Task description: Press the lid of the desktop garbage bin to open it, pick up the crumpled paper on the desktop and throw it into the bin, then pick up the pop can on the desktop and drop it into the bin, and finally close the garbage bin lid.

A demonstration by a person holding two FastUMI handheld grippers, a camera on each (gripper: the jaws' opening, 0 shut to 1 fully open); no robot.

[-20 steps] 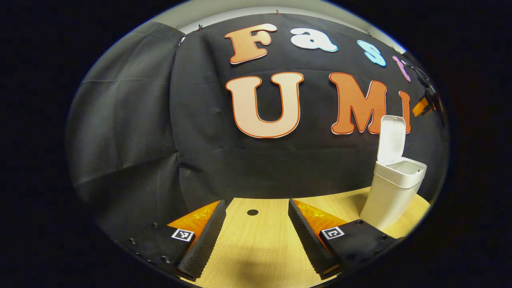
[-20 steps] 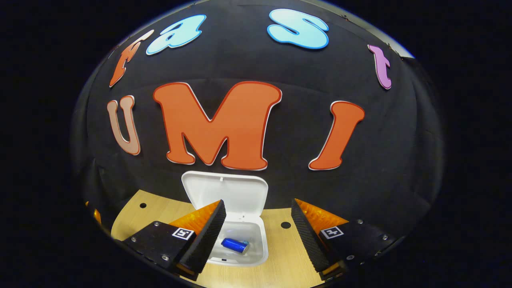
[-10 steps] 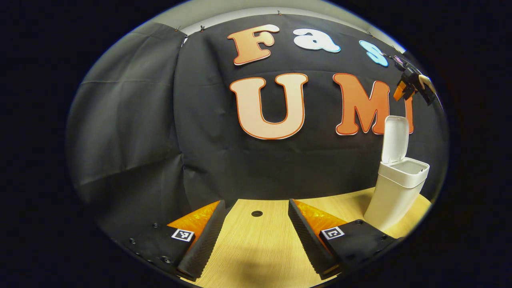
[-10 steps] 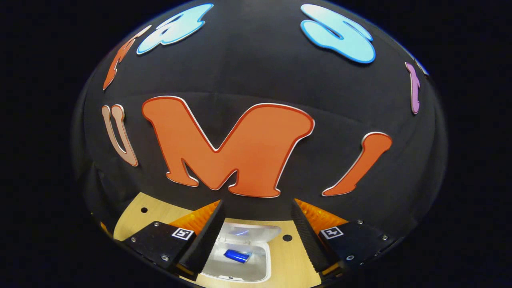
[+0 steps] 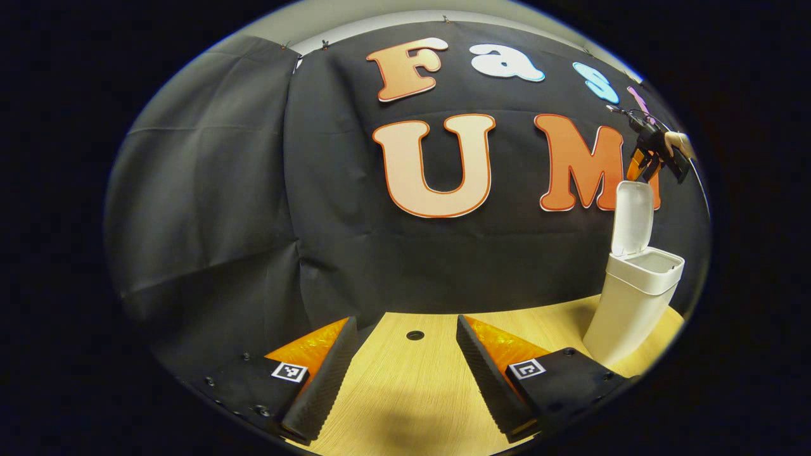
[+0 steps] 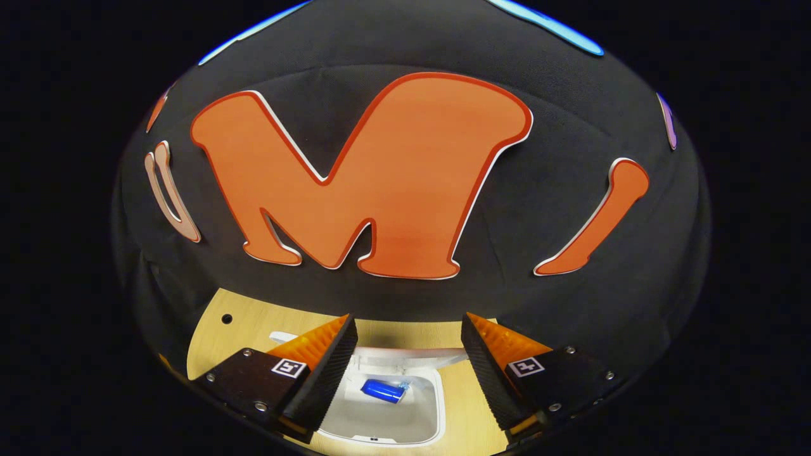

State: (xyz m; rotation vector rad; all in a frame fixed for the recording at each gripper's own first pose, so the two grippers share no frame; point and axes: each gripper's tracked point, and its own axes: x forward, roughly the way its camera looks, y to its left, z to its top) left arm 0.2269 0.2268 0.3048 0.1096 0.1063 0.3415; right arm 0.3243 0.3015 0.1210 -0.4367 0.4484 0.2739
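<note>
The white garbage bin stands at the right of the wooden table in the left gripper view, its lid raised upright. My right gripper, held by a hand, hangs just above the lid's top edge there. In the right gripper view I look down into the bin; a blue pop can lies inside. The lid's edge shows between the open fingers of my right gripper. My left gripper is open over bare table, well left of the bin.
The black cloth wall rises close behind the bin. Round holes dot the tabletop.
The right gripper has moved forward and down over the open bin, toward the wall, so the lid now shows edge-on. The left gripper has drifted slightly left.
</note>
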